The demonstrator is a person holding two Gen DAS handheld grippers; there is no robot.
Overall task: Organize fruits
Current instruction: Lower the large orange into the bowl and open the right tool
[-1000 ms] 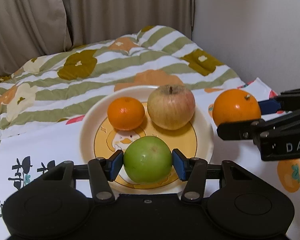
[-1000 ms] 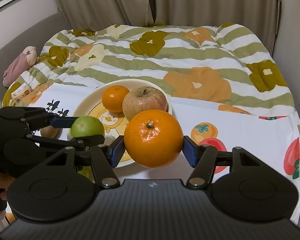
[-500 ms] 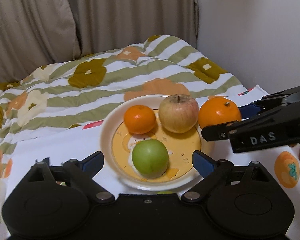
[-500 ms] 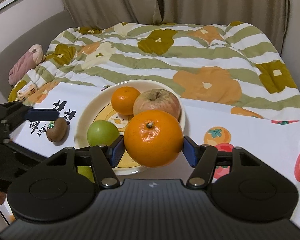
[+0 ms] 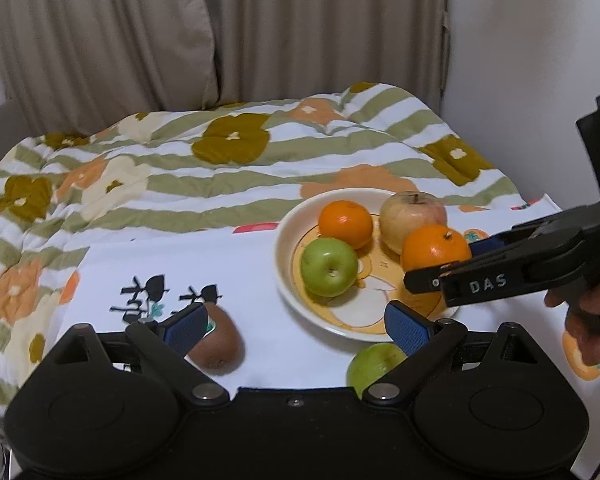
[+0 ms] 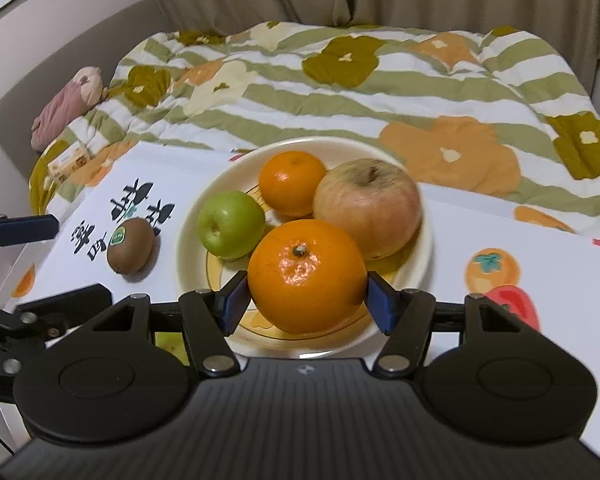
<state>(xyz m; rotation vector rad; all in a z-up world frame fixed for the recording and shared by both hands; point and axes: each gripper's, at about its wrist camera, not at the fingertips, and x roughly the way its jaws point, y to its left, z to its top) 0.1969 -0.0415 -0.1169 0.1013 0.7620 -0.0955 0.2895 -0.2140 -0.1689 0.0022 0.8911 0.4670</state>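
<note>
Orange (image 6: 306, 276) sits pinched in your right tool (image 6: 307, 300), hovering over the plate (image 6: 420, 256) front, ready to join both apples and the mandarin there; your left tool (image 5: 296, 326) is spread, empty, near the kiwi (image 5: 218, 342) on the surface

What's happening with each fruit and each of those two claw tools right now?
Left gripper: open, nothing between the pads.
Right gripper: shut on the large orange, over the plate.
Green apple: lying on the plate.
Small orange: on the plate.
Pale apple: on the plate.
Kiwi: on the cloth, beside the plate.
Second green fruit: on the cloth, partly hidden.
</note>
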